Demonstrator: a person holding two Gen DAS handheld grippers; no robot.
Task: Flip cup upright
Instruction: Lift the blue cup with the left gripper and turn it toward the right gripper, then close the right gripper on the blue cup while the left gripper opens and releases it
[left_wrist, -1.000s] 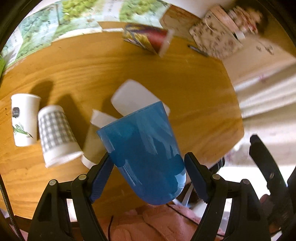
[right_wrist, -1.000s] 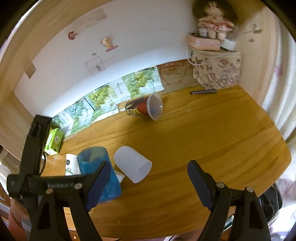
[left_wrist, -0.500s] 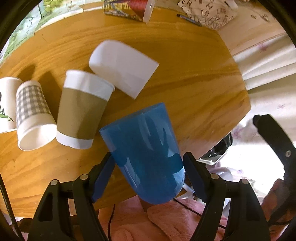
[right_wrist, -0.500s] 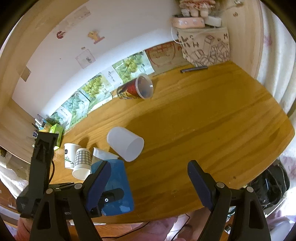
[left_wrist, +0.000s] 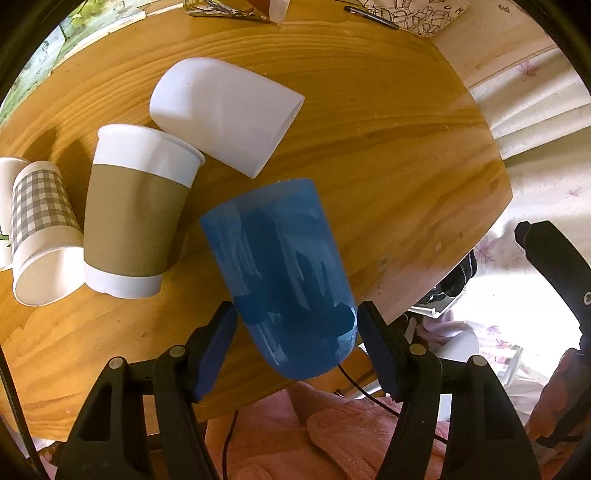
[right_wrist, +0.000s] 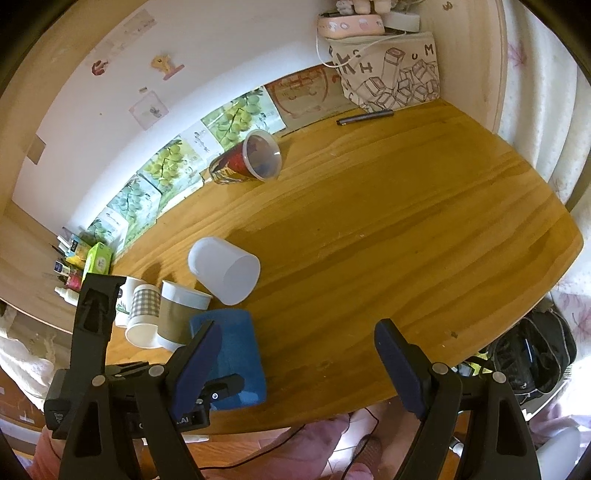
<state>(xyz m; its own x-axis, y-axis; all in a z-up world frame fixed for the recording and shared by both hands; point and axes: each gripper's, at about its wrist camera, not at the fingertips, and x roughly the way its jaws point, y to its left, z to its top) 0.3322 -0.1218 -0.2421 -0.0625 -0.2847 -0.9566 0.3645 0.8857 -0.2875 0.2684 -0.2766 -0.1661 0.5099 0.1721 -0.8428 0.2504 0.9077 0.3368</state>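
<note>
My left gripper (left_wrist: 295, 321) is shut on a blue translucent cup (left_wrist: 280, 266), clamping its rounded bottom end; the cup's other end points away toward the table. In the right wrist view the blue cup (right_wrist: 236, 350) stands near the table's front left edge with the left gripper's body beside it. My right gripper (right_wrist: 295, 354) is open and empty above the table's front edge. A frosted white cup (left_wrist: 225, 114) lies on its side just beyond the blue cup.
A brown-banded paper cup (left_wrist: 136, 218), a checked cup (left_wrist: 40, 232) and a white cup (right_wrist: 123, 302) stand at the left on the wooden table (right_wrist: 406, 221). A red cup (right_wrist: 247, 162) lies on its side at the back. A pen (right_wrist: 364, 117) and patterned bag (right_wrist: 391, 81) sit far right.
My left gripper has carried the blue cup down and toward the table's front edge, beside the brown-banded cup. My right gripper stayed open and shifted its view slightly.
</note>
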